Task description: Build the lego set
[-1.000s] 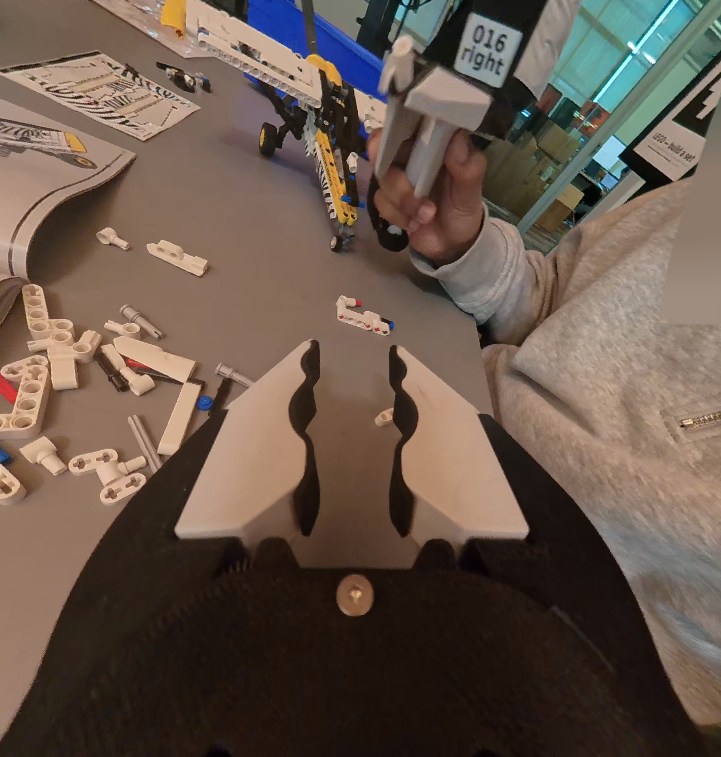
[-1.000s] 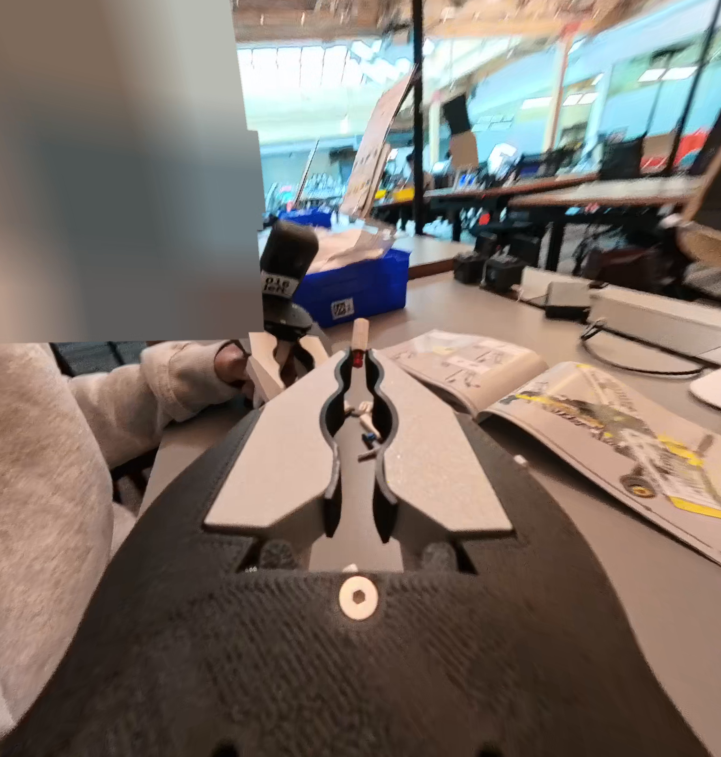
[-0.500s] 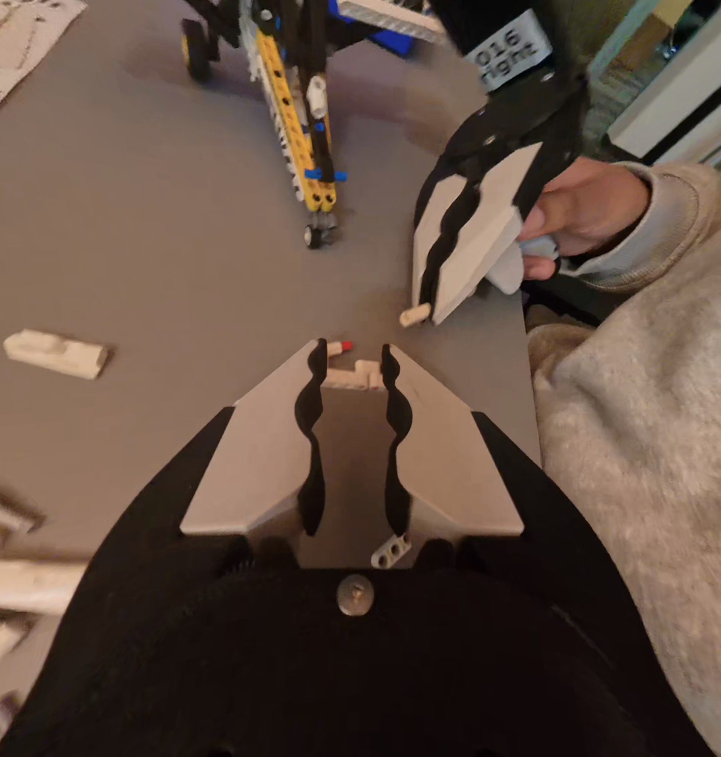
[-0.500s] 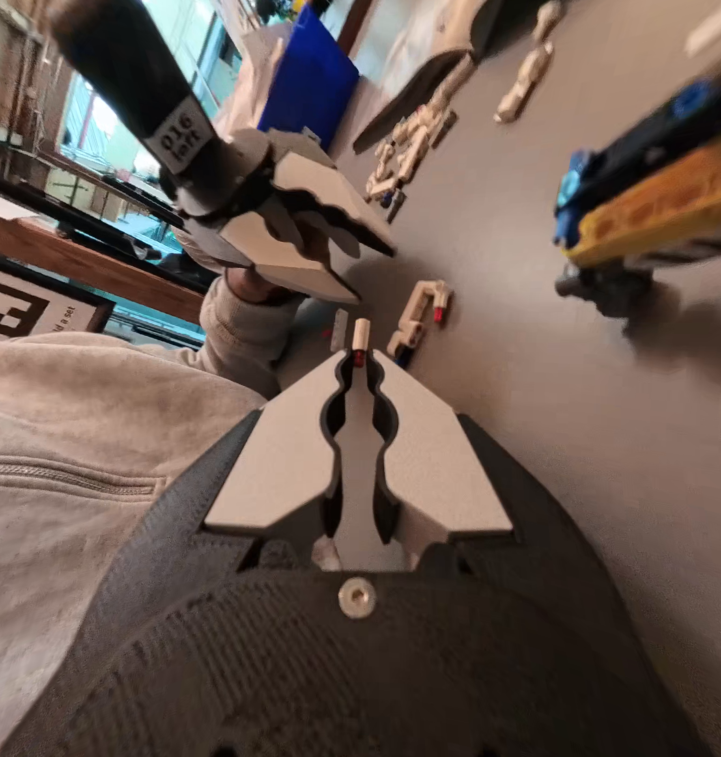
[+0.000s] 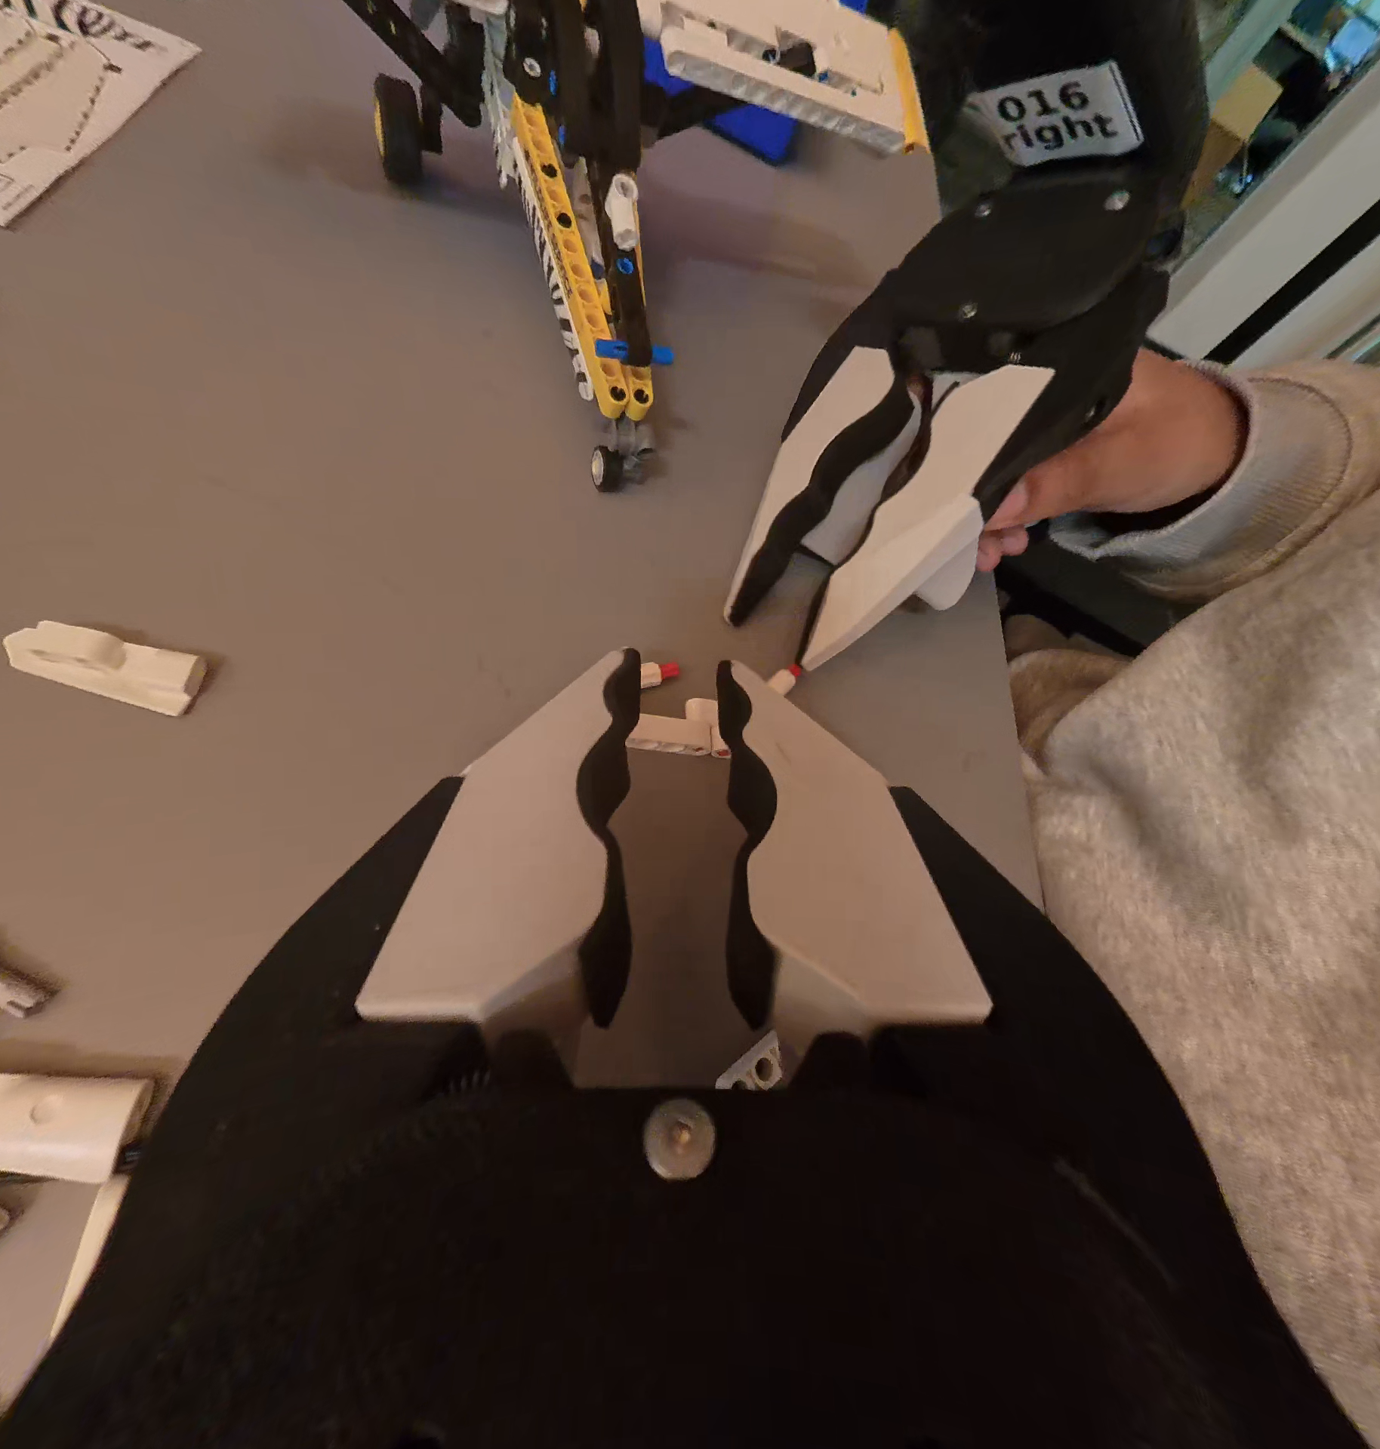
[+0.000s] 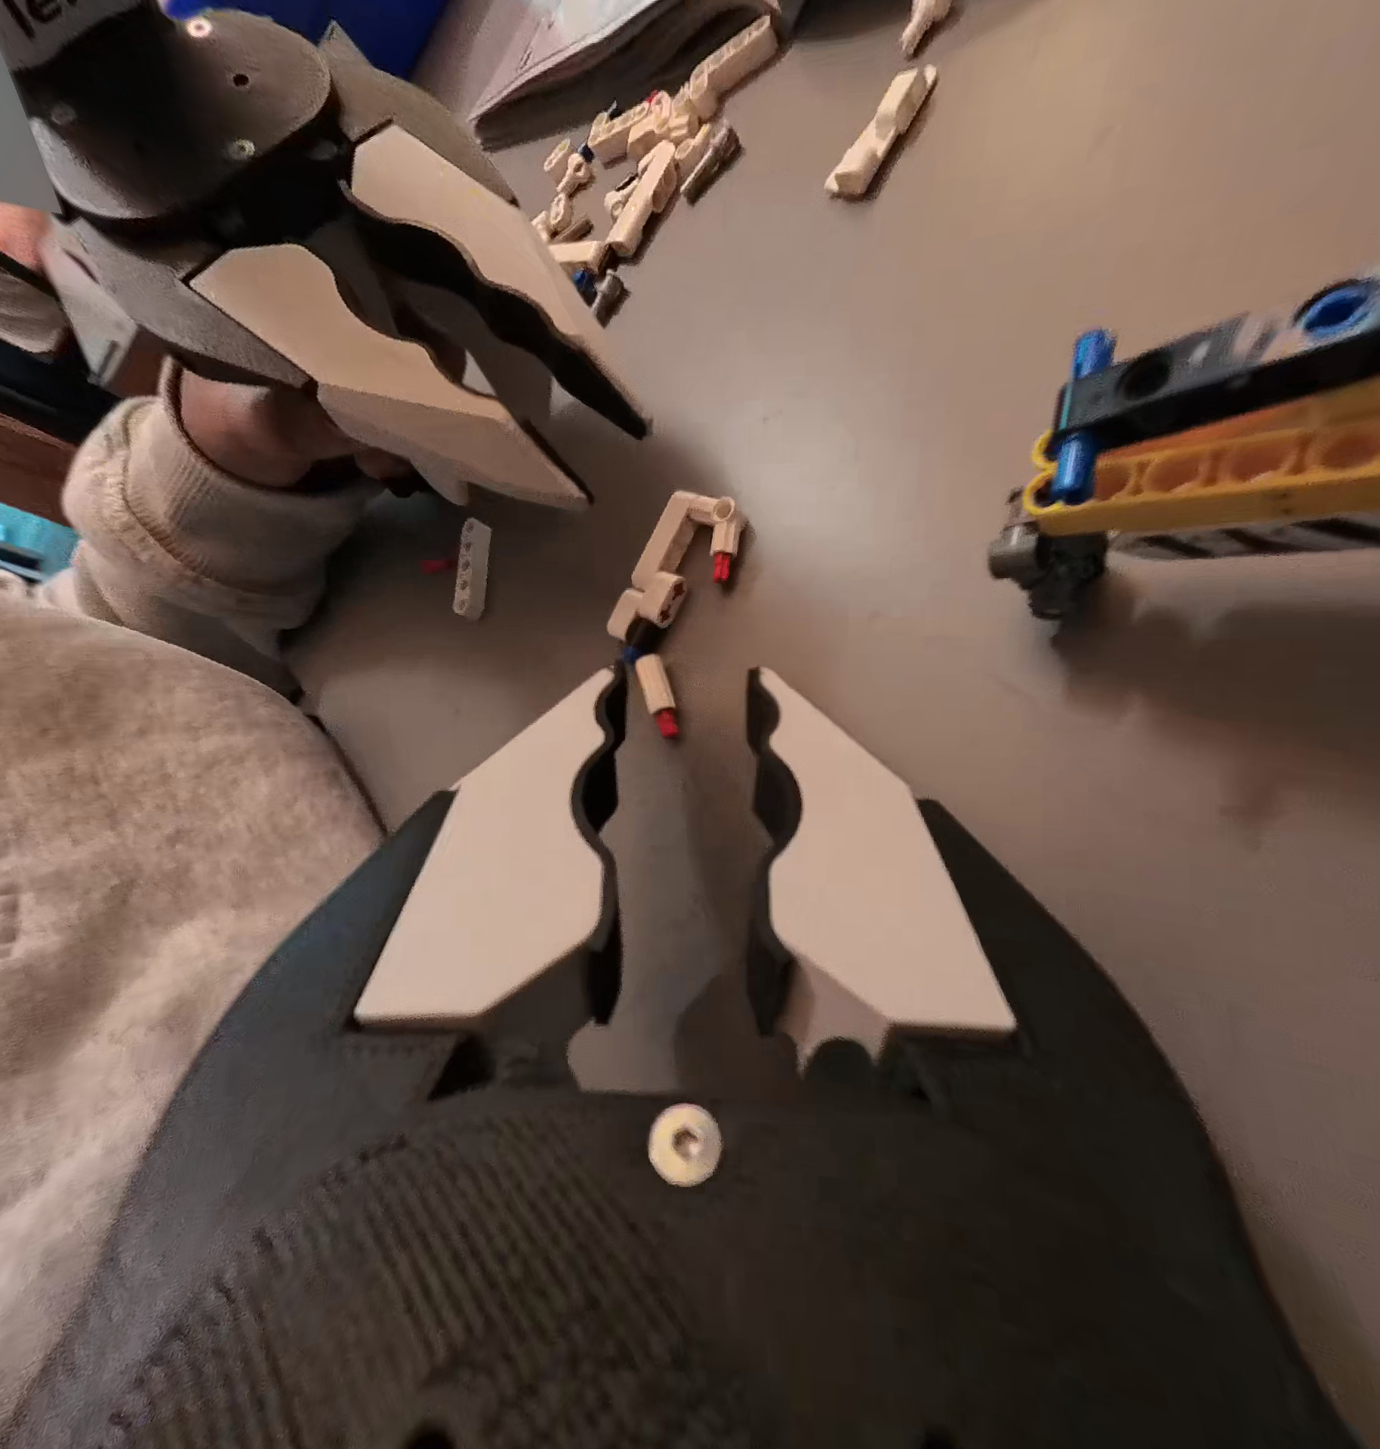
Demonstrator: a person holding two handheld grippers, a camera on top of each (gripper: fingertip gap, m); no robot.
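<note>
A small white sub-assembly [image 5: 675,729] with red pins lies on the grey table just past my left gripper's [image 5: 675,674] tips; that gripper is open and empty. It also shows in the right wrist view [image 6: 671,564], with the left gripper [image 6: 612,464] hovering over its far end. My right gripper [image 6: 683,682] is open. A white connector with a red pin [image 6: 655,694] lies on the table between its tips, near the left finger. In the left wrist view the right gripper [image 5: 773,643] points down beside that connector [image 5: 785,678].
The yellow and black model [image 5: 577,274] stands beyond, its beam end [image 6: 1220,455] at the right. A white panel piece [image 5: 106,666] lies left. A short white beam [image 6: 471,568] lies near the table edge. Loose white parts [image 6: 640,172] and a booklet [image 6: 593,55] lie farther off. My hands' fingertips stand some 5 cm from each other.
My right gripper swung down to the table and opened, leaving the white connector lying there. My left gripper moved in over the sub-assembly.
</note>
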